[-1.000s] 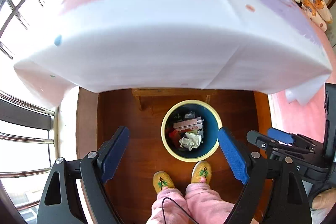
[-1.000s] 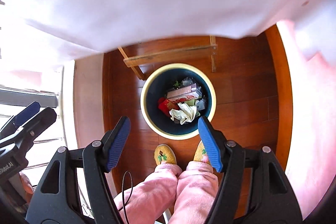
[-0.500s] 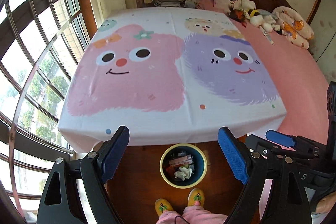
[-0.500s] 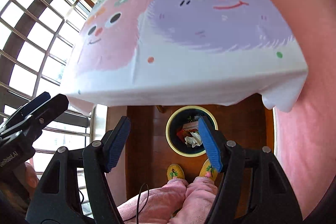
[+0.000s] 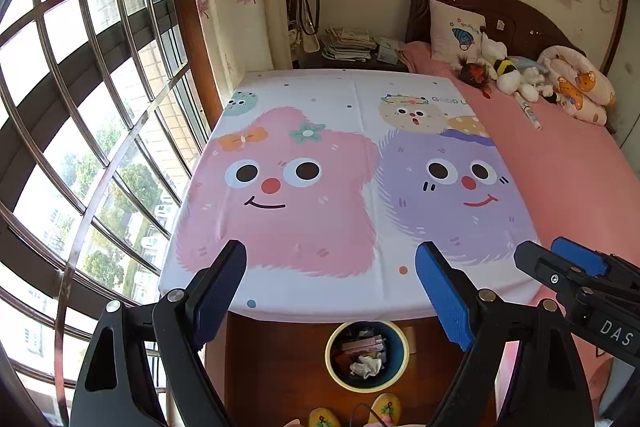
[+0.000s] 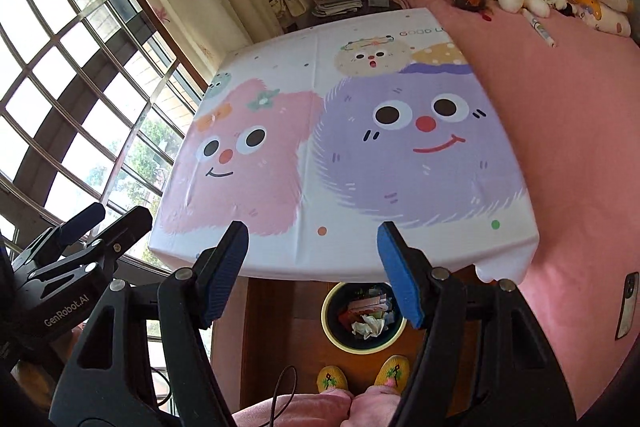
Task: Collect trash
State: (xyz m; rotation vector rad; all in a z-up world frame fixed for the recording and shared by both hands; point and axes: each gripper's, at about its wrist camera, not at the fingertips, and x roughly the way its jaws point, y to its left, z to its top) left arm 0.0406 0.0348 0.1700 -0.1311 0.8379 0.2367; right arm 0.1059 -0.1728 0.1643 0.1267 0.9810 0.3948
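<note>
A round blue bin with a yellow rim (image 5: 334, 371) (image 6: 329, 331) stands on the wooden floor below the table's near edge. Inside it lie crumpled white tissue (image 5: 366, 366) (image 6: 369, 326), a pink box and red scraps. My left gripper (image 5: 330, 275) hovers high above the table's near edge, open, nothing between its blue pads. My right gripper (image 6: 313, 253) is likewise open and holds nothing, high over the same edge. Each gripper shows at the side of the other's view. The cartoon tablecloth (image 5: 340, 187) (image 6: 340, 147) carries no trash that I can see.
A pink bed (image 5: 572, 179) (image 6: 568, 115) adjoins the table on the right, with plush toys, a pillow and a pen; a phone (image 6: 627, 303) lies near its edge. Barred windows (image 5: 80, 107) fill the left. A person's slippered feet (image 6: 332, 379) stand by the bin.
Both grippers rose from low beside the bin to well above the table and tilted up, so the whole tabletop and bed came into view. Both stayed open.
</note>
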